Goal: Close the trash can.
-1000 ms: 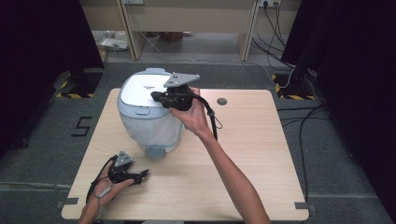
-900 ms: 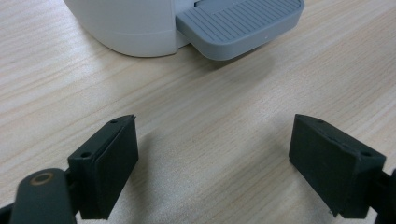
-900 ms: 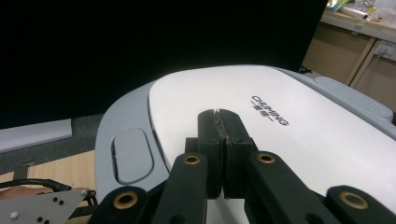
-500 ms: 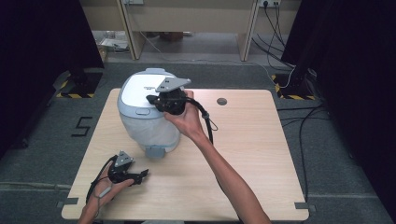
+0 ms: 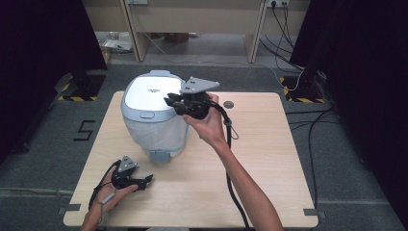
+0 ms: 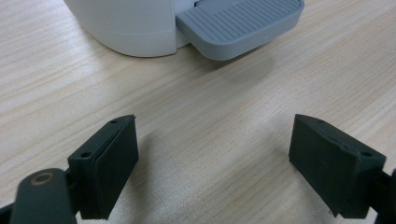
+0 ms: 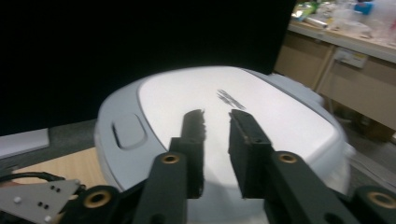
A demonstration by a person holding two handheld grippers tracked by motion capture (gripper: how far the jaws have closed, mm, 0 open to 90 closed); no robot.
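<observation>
A white and grey pedal bin (image 5: 154, 122) stands on the left half of the wooden table (image 5: 269, 159); its lid (image 7: 280, 116) is down. My right gripper (image 5: 169, 101) hovers over the lid's right side and points left. Its jaws are almost together with nothing between them, which also shows in the right gripper view (image 7: 217, 123). My left gripper (image 5: 148, 180) lies on the table in front of the bin and stands open (image 6: 215, 158) with nothing in it. It faces the bin's grey foot pedal (image 6: 238, 23).
A grey push button (image 7: 127, 131) sits on the lid's front edge. There is a small round cable hole (image 5: 228, 104) in the table behind the right hand. The right gripper's cable (image 5: 231, 178) trails along the forearm. Dark curtains and desk legs stand beyond the table.
My right gripper has dipped a little and shifted slightly above the bin lid, staying over its right side. The left gripper has not moved.
</observation>
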